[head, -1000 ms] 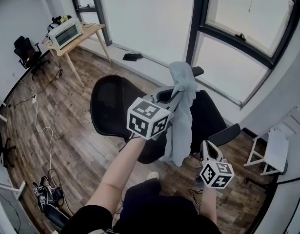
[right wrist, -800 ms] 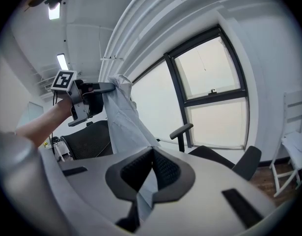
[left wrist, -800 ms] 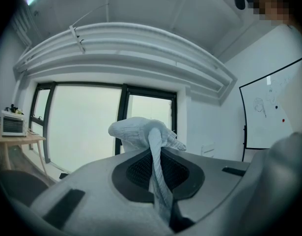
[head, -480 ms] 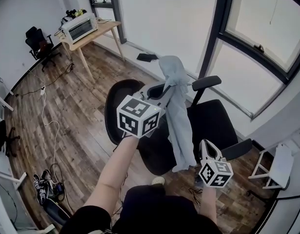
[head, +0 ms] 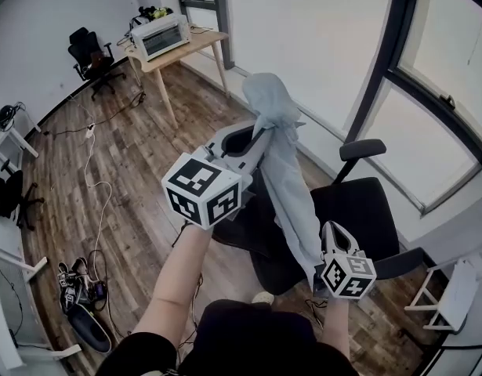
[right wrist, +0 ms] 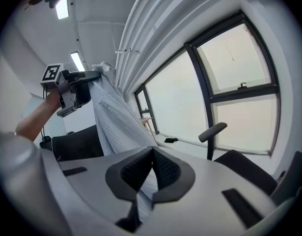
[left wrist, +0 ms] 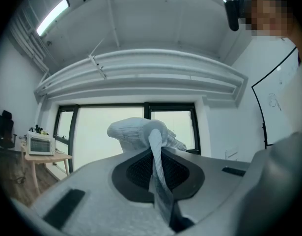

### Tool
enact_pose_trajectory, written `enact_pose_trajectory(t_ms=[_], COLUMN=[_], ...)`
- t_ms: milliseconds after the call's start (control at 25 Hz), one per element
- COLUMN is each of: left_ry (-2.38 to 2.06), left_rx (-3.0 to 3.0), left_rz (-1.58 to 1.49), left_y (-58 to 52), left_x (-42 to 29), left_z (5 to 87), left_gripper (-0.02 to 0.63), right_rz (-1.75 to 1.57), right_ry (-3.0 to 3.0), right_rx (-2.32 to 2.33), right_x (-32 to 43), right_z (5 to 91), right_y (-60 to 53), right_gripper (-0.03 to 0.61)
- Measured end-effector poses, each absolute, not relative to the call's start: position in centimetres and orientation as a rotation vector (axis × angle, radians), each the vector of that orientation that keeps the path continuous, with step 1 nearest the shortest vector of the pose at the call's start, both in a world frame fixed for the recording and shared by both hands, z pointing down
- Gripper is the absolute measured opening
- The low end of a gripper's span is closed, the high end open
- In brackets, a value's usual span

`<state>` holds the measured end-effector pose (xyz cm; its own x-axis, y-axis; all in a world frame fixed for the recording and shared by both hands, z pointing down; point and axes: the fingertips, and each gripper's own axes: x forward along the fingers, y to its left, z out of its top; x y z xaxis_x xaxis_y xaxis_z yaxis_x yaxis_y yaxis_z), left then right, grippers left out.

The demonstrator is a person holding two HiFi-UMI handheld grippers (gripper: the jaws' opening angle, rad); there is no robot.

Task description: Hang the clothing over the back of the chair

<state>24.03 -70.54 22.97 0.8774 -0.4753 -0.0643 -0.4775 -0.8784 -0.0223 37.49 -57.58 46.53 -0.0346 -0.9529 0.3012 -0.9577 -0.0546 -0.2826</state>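
Between the shut fingers of the left gripper (left wrist: 158, 151) sits the bunched top of the pale blue clothing (head: 291, 186). The right gripper (head: 327, 232) has its fingers closed on the lower end. The clothing hangs stretched between them, held up over the black chair (head: 358, 214). A wooden desk (head: 200, 42) stands well beyond the chair.

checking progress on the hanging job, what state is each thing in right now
clothing, held up, stretched between both tongs, not yet over the chair back
left tongs, shut on the clothing's upper end
right tongs, shut on the clothing's lower end
chair, upright, nothing draped on the parts that show
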Motion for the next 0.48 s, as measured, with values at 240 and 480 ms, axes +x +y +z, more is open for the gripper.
enact_pose_trajectory(t_ms=[240,480], left_ry=[0.897,1.105], left_rx=[-2.942,-2.869], left_rz=[0.169,0.239], left_y=[-71.0,-70.8], left_x=[18.0,10.7], left_z=[21.2,19.2], left_gripper=[0.018,0.018], right_rz=[0.639,0.619], right_ry=[-2.232,-2.305], right_rx=[2.070,1.947], right_x=[34.5,31.9], right_z=[46.7,46.0], right_y=[-60.5,-63.0], right_gripper=[0.000,0.000])
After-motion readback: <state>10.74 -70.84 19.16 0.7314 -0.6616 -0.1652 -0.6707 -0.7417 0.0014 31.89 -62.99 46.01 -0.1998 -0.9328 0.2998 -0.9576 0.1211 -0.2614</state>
